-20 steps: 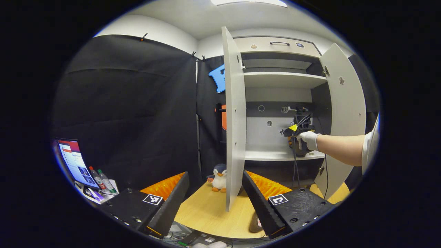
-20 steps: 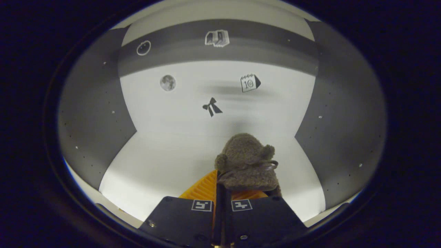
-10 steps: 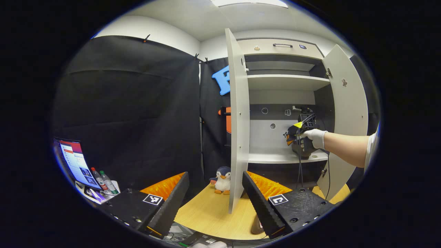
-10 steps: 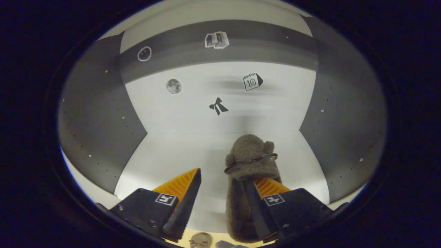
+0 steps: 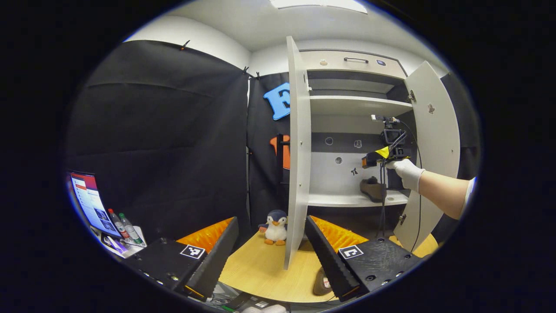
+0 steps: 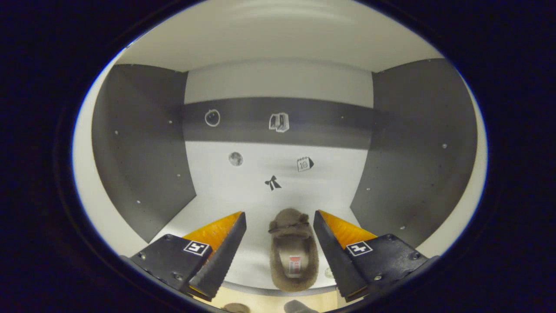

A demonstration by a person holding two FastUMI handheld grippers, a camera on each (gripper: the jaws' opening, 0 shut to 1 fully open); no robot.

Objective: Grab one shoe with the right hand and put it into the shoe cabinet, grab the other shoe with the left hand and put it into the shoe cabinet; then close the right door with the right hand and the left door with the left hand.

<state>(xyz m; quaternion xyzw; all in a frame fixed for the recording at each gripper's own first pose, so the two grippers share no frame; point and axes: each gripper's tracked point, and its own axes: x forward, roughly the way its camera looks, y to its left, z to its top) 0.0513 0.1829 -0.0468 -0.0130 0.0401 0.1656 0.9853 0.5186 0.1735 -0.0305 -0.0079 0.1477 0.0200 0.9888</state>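
A brown fuzzy shoe [image 6: 292, 256] lies on the cabinet's middle shelf [image 6: 252, 261], heel toward me. My right gripper [image 6: 280, 243] is open and hangs above and behind the shoe, so a finger shows on either side without touching it. In the left gripper view that shoe [image 5: 372, 189] rests on the shelf below the right gripper [image 5: 367, 161], which a gloved hand [image 5: 406, 171] holds. The other shoe [image 5: 322, 282] lies on the wooden table [image 5: 260, 269], partly hidden by a finger. My left gripper [image 5: 271, 252] is open and holds nothing.
Both cabinet doors stand open: the left door [image 5: 297, 152] edge-on in front of me, the right door [image 5: 434, 143] swung out. A penguin plush [image 5: 275, 226] sits on the table by the left door. A monitor [image 5: 89, 202] and bottles [image 5: 124, 221] stand far left.
My right gripper opened and let go of the shoe, which now lies on the shelf. It then drew back and rose. My left gripper has hardly moved.
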